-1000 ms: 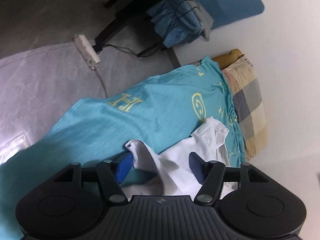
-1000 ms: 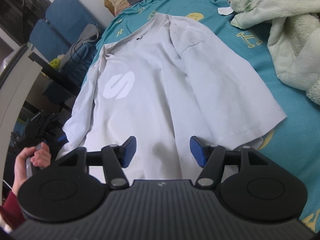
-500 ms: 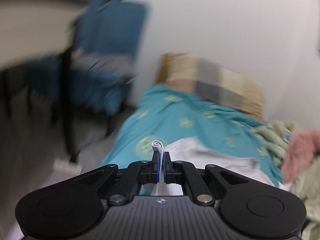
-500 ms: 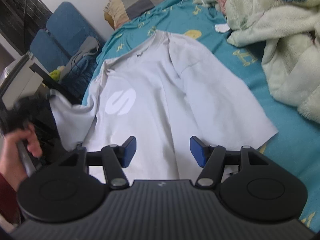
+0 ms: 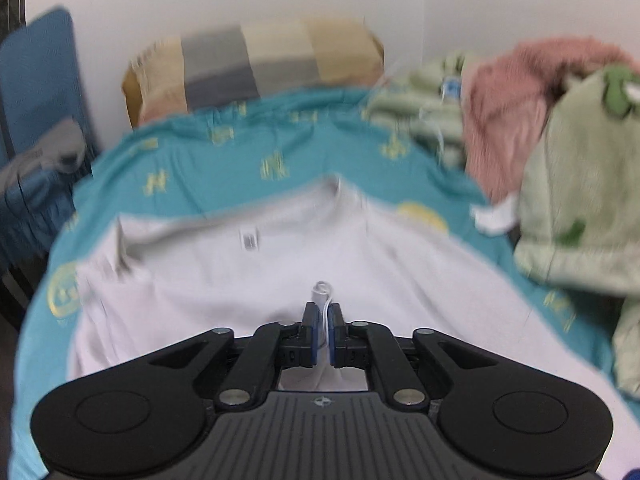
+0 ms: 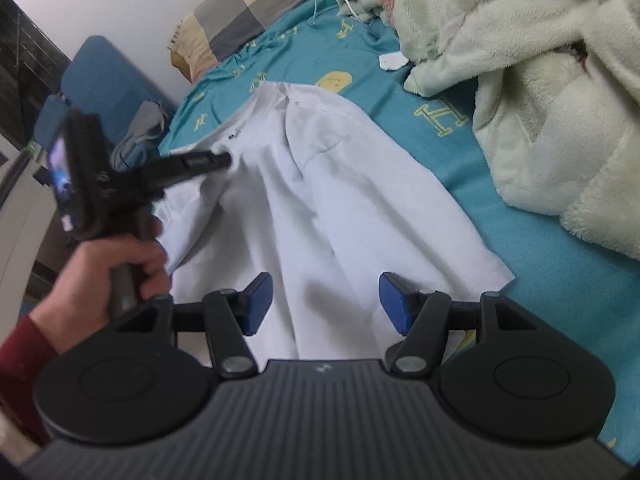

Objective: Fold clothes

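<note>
A: Where is your shirt right now?

B: Your white T-shirt lies spread on the bed's teal sheet, collar end toward the checked pillow. Its left side is lifted off the sheet and drawn across the body of the shirt, and a small label shows on the turned-over cloth.

A: And my left tongs?

B: Your left tongs have a thin fold of that white cloth between their blue pads, with a little curl of fabric poking up past the tips. The jaws have just been opening a touch, and there is a narrow gap beside the cloth. In the right wrist view you see your left hand, red sleeve at the wrist, gripping the handle, with the black fingers reaching over the shirt near its collar.

A: The right one?

B: Your right tongs stand wide apart with nothing between the 2 pads, hovering above the lower part of the shirt.

A: What lies around it?

B: A pale green fleece blanket is heaped along the right of the bed with a pink one behind it. A blue chair stands past the bed's left edge.
</note>
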Demonstrator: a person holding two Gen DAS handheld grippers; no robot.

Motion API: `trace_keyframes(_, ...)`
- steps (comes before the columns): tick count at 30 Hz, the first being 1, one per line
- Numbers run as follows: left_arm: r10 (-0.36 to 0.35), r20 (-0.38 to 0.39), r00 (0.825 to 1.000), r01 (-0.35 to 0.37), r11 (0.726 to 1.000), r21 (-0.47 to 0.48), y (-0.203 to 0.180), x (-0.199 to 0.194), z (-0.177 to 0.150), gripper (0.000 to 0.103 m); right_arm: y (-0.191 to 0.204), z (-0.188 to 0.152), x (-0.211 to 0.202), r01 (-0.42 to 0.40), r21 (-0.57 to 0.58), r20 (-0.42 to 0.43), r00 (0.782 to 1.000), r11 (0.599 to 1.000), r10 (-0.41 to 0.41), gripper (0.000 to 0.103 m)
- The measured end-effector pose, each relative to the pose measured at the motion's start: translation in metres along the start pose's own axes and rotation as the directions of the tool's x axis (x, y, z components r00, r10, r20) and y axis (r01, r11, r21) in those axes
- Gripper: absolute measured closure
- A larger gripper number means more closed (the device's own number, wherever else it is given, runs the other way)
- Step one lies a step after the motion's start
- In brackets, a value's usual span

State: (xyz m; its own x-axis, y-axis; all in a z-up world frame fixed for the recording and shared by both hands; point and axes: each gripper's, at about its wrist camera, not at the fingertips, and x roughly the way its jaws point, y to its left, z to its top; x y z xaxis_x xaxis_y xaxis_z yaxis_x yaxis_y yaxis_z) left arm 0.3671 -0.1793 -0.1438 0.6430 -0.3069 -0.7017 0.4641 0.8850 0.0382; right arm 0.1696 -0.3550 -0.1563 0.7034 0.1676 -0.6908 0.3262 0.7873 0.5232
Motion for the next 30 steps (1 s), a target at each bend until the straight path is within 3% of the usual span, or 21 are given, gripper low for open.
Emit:
trace_keyframes(3, -0.013, -0.012, 1.000, 0.013, 0.999, -0.043, 0.023, -0.025, -0.025, 0.066, 0.003, -0.001, 0.004, -0.004, -0.011, -0.011, 1.000, 1.000, 0.004, 0.040)
trace_keyframes(6, -0.022, -0.004, 1.000, 0.021, 0.994, -0.109, 0.056, -0.077, -0.049, 0.047, 0.006, -0.002, 0.003, -0.008, -0.026, -0.012, 1.000, 1.000, 0.008, 0.040)
trace_keyframes(11, -0.022, -0.072, 0.997, 0.006, 0.978, -0.210, 0.127, -0.182, -0.108, 0.028, 0.008, -0.005, -0.009, -0.036, -0.026, -0.009, 0.999, 0.999, 0.035, 0.040)
trace_keyframes(14, -0.061, -0.158, 0.986, 0.009, 0.951, -0.309, 0.178, -0.237, -0.153, 0.026, 0.013, -0.009, -0.016, -0.040, -0.042, -0.011, 0.999, 0.998, 0.040, 0.040)
trace_keyframes(17, -0.103, -0.196, 0.975, 0.011, 0.907, -0.422, 0.223, -0.272, -0.198, 0.026, 0.018, -0.013, -0.020, -0.050, -0.053, -0.025, 0.999, 0.997, 0.048, 0.040)
trace_keyframes(21, -0.277, -0.212, 0.937, 0.109, 0.809, -0.578, 0.263, -0.292, -0.238, 0.026, 0.025, -0.018, -0.025, -0.051, -0.067, -0.027, 0.998, 0.996, 0.050, 0.040)
trace_keyframes(22, -0.304, -0.203, 0.931, 0.131, 0.796, -0.591, 0.266, -0.294, -0.241, 0.026, 0.027, -0.019, -0.026, -0.049, -0.070, -0.027, 0.999, 0.996, 0.047, 0.040)
trace_keyframes(26, -0.361, -0.291, 0.886, 0.169, 0.836, -0.522, 0.241, -0.287, -0.238, 0.030, 0.031, -0.022, -0.024, -0.036, -0.078, -0.035, 0.999, 0.996, 0.033, 0.040)
trace_keyframes(28, -0.342, -0.396, 0.852, 0.138, 0.878, -0.459, 0.218, -0.276, -0.239, 0.035, 0.033, -0.023, -0.021, -0.029, -0.084, -0.041, 0.999, 0.996, 0.025, 0.040)
trace_keyframes(30, -0.365, -0.450, 0.815, 0.154, 0.886, -0.438, 0.202, -0.269, -0.239, 0.044, 0.034, -0.023, -0.018, -0.025, -0.092, -0.044, 0.999, 0.995, 0.021, 0.040)
